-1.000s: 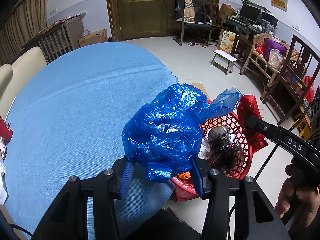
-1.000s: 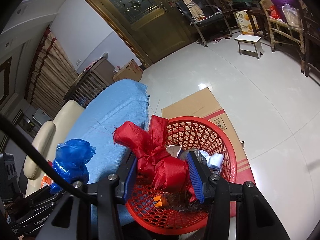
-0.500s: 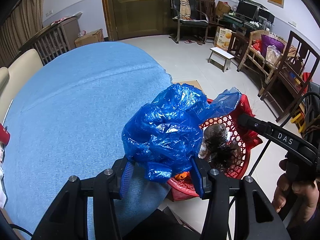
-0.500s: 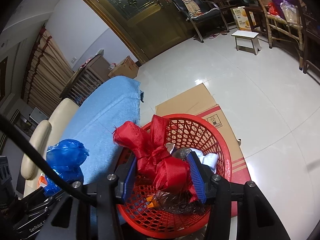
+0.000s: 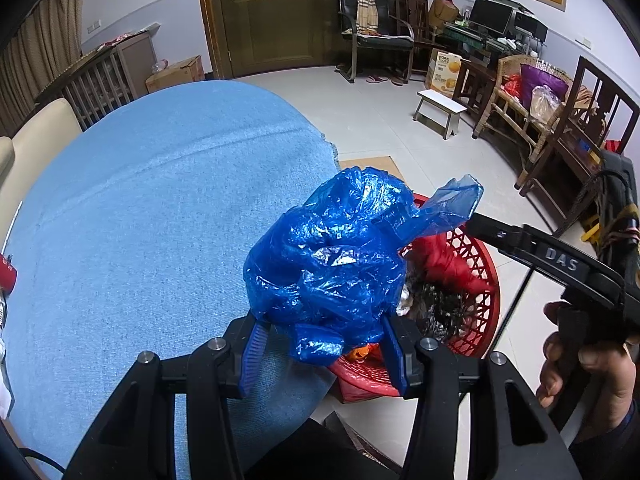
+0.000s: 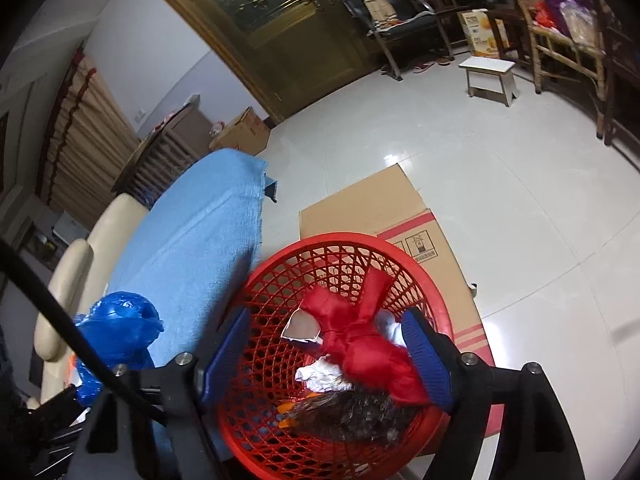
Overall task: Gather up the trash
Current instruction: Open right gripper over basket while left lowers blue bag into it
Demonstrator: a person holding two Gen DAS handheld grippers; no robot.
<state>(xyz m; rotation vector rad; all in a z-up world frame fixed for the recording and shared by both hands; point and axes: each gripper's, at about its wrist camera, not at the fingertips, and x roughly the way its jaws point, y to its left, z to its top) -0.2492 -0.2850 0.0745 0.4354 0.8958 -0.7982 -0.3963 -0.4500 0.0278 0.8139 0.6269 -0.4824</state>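
Your right claw (image 6: 324, 354) has just been opening: a moment ago its pads pinched the red bag, and now they stand wide with the red bag (image 6: 362, 354) loose between them, lying in the red basket (image 6: 400, 256) on the other trash. That piece counts as collected. Its long axis runs from the tied ears at the far rim down toward you. Your left claw (image 5: 324, 346) stays clamped on the crumpled blue bag (image 5: 332, 264), held over the counter (image 5: 140, 220) edge beside the basket, its loose tail pointing up and right.
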